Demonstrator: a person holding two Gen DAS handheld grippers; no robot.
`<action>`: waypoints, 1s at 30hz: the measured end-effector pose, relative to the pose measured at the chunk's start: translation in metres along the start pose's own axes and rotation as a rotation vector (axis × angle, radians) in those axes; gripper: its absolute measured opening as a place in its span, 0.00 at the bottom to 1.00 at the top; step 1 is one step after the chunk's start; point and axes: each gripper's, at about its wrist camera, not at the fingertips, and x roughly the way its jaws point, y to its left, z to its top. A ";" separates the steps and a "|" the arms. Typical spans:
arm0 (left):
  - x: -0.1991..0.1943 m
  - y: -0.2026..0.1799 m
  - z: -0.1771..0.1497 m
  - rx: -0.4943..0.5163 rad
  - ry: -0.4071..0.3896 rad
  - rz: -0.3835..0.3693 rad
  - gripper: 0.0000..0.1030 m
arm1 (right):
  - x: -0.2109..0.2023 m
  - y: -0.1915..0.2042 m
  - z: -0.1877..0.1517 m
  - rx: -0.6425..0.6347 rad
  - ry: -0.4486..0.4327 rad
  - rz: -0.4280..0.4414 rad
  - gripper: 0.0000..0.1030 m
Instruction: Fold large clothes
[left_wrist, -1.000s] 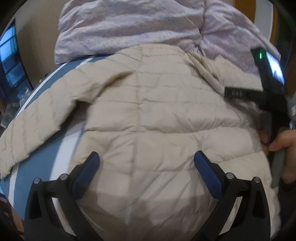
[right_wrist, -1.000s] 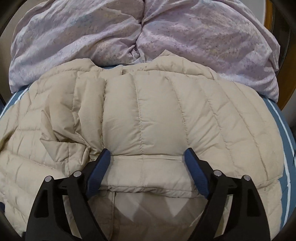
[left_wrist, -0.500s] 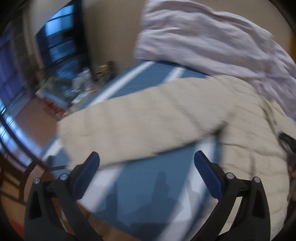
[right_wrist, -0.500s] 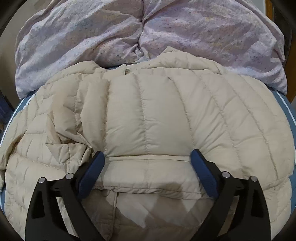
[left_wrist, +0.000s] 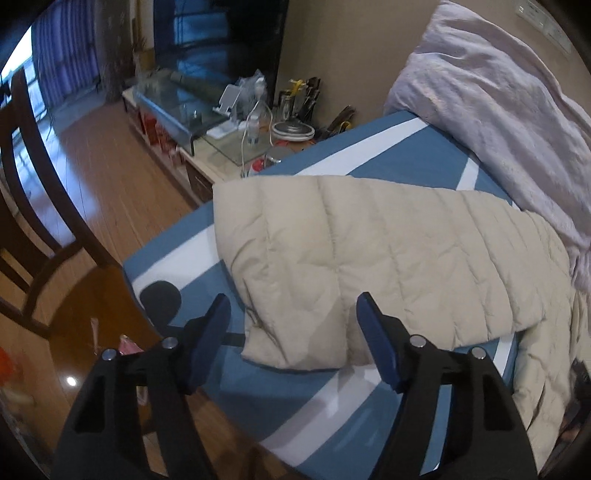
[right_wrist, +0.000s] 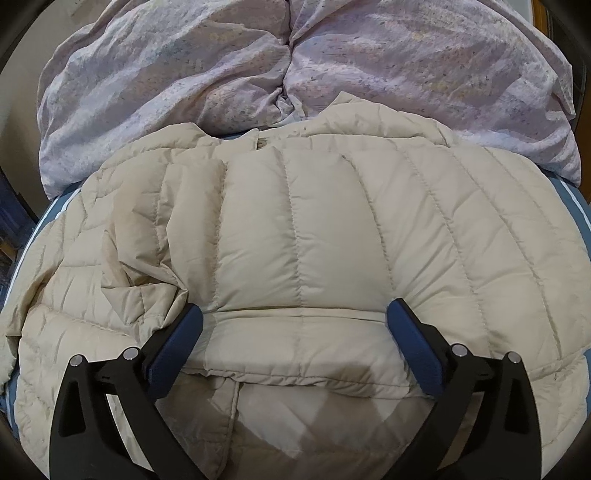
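Beige quilted nylon fills both of my views: the down jacket lies spread on the bed, which wears a blue sheet with white stripes. I can read no brand, label or writing on it, though a small tab at the collar is too tiny to make out.

In the right wrist view, my right hand-held gripper hangs over the jacket's body with its jaws opening, spread wide to either side of a folded band of fabric; the blue pads do not press on it, so nothing is grasped. The collar points toward a crumpled lilac duvet heaped at the far side of the bed.

In the left wrist view, my left hand-held gripper is over the jacket's sleeve, which lies stretched toward the bed's corner. Its jaws are closing with the cuff end between them, yet I see a gap beside each pad, so it grips nothing.

The cuff ends near the bed's corner, with bare sheet around it. Beyond that edge lies open wooden floor, a dark wooden chair at the left, and a low cabinet cluttered with a glass shelf, cables and small items against the wall. A dark round mark sits on the sheet near the corner.
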 end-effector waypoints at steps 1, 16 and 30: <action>-0.001 0.005 -0.001 -0.007 -0.001 -0.005 0.68 | 0.000 0.000 0.000 0.000 0.000 0.001 0.99; 0.009 0.000 0.008 -0.037 -0.027 -0.005 0.12 | 0.001 0.001 -0.001 0.006 -0.002 0.007 0.99; -0.041 -0.101 0.034 0.140 -0.106 -0.137 0.04 | -0.001 0.000 -0.002 0.015 -0.008 0.021 0.99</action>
